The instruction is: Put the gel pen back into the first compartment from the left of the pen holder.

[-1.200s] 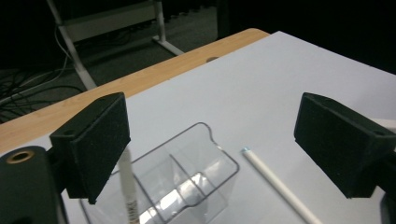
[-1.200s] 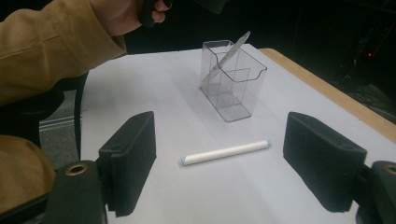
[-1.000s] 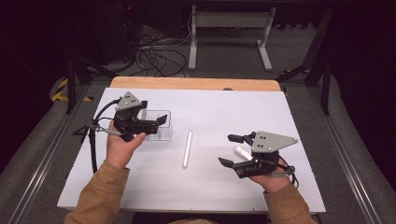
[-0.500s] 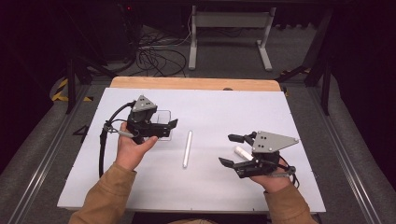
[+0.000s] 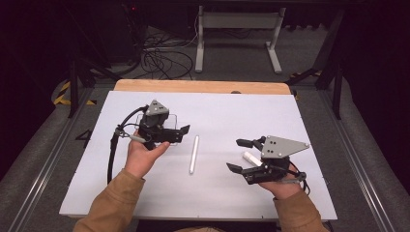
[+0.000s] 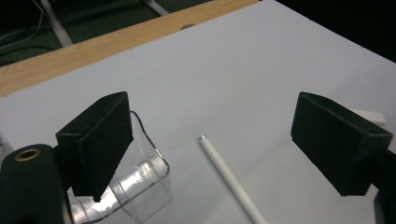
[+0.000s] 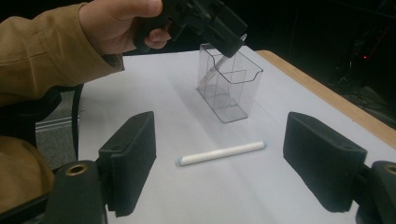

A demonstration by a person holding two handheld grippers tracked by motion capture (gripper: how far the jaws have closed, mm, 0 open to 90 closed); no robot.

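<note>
A white pen-like stick [image 5: 194,153] lies on the white table top [image 5: 217,113] between my two grippers. In the left gripper view the stick [image 6: 229,179] runs down from the gap between the jaws. A clear compartmented holder [image 5: 170,119] stands just under and behind my left gripper [image 5: 181,132]. That gripper is open and holds nothing, and the holder [image 6: 140,172] shows beside its left jaw. My right gripper [image 5: 235,154] is open and low over the table. It faces the stick [image 7: 222,152] and the holder [image 7: 229,88]. The left gripper [image 7: 205,18] hangs above the holder.
A short white piece [image 5: 250,157] lies on the table by the right gripper's jaws, and the piece [image 6: 371,116] peeks out behind a jaw. A wooden strip [image 5: 203,86] edges the far side. Cables and a metal stand [image 5: 237,29] sit on the floor beyond.
My left gripper has moved right, from over the holder's left side towards the stick. The right gripper and the stick have not moved.
</note>
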